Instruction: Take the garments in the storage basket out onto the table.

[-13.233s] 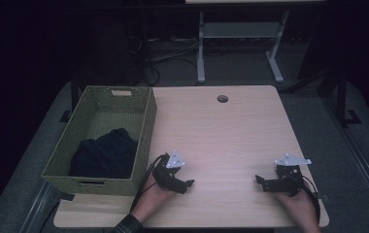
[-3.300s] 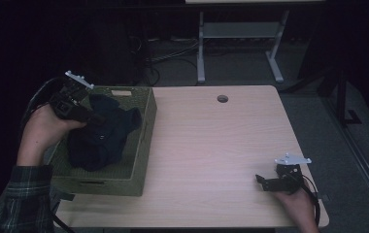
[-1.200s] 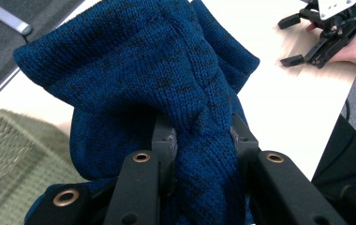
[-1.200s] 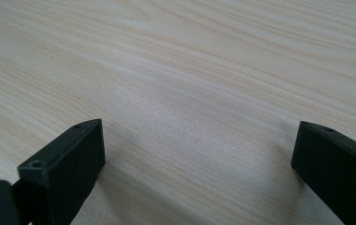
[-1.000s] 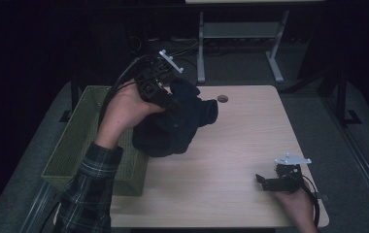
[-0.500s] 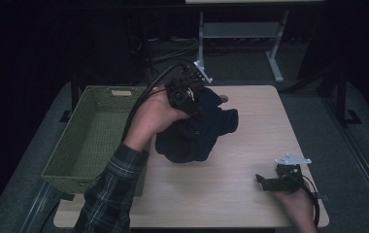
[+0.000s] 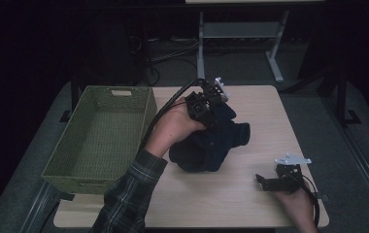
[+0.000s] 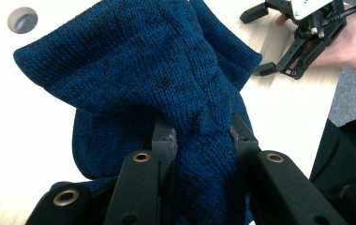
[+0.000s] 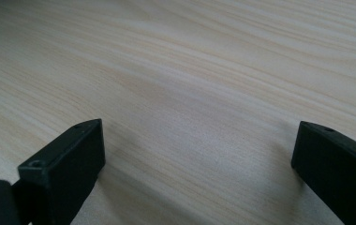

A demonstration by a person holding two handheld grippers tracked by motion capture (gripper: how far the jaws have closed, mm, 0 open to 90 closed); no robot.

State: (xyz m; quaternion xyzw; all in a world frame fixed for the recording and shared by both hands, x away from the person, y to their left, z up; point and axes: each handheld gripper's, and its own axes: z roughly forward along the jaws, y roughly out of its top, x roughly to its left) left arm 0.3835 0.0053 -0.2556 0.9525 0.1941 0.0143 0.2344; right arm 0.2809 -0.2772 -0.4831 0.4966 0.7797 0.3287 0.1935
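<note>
A dark blue knitted garment (image 7: 211, 143) hangs from my left gripper (image 7: 210, 112) over the middle of the wooden table (image 7: 250, 213), and its lower folds rest on the tabletop. In the left gripper view the two black jaws pinch a thick fold of the garment (image 8: 166, 79) between their pads, and the left gripper (image 8: 199, 136) is shut on it. My right gripper (image 7: 261, 180) rests on the table at the front right, held by a hand. Its jaws stand wide apart over bare wood in the right gripper view, where the right gripper (image 9: 197, 150) holds nothing.
A green woven basket (image 7: 71, 167) stands empty along the table's left side. A round cable hole (image 8: 22, 18) lies in the tabletop at the far edge. A desk frame and cables stand on the floor behind the table.
My left gripper carried the garment from above the basket's rim rightward and downward to the table's middle, where the cloth now touches the wood. The right gripper stayed put.
</note>
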